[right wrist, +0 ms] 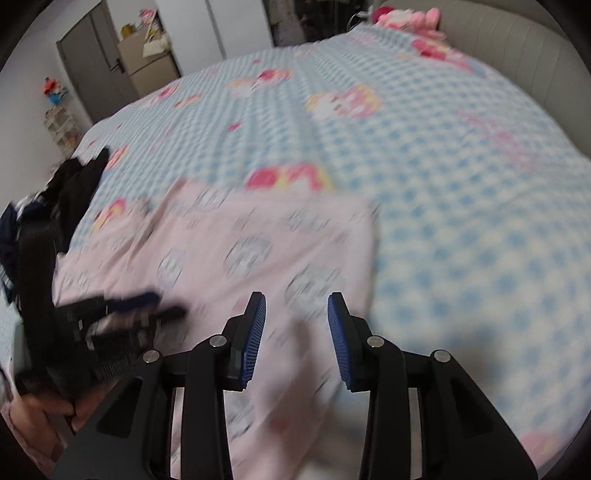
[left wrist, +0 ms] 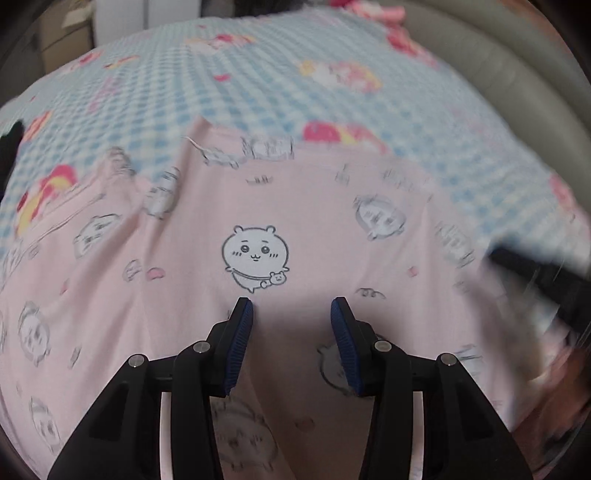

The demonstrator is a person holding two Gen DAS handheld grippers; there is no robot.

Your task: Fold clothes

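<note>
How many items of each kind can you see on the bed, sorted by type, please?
Pink printed garment: 1
Pile of dark clothes at the bed's edge: 1
Pink plush toy by the headboard: 1
Hand-held gripper, left and right, both open: 2
Total: 5

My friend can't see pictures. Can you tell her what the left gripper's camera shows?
The open left gripper hovers over a pink garment printed with little cartoon animal faces. The garment lies spread on a blue checked bedsheet, and much of the picture is blurred.
</note>
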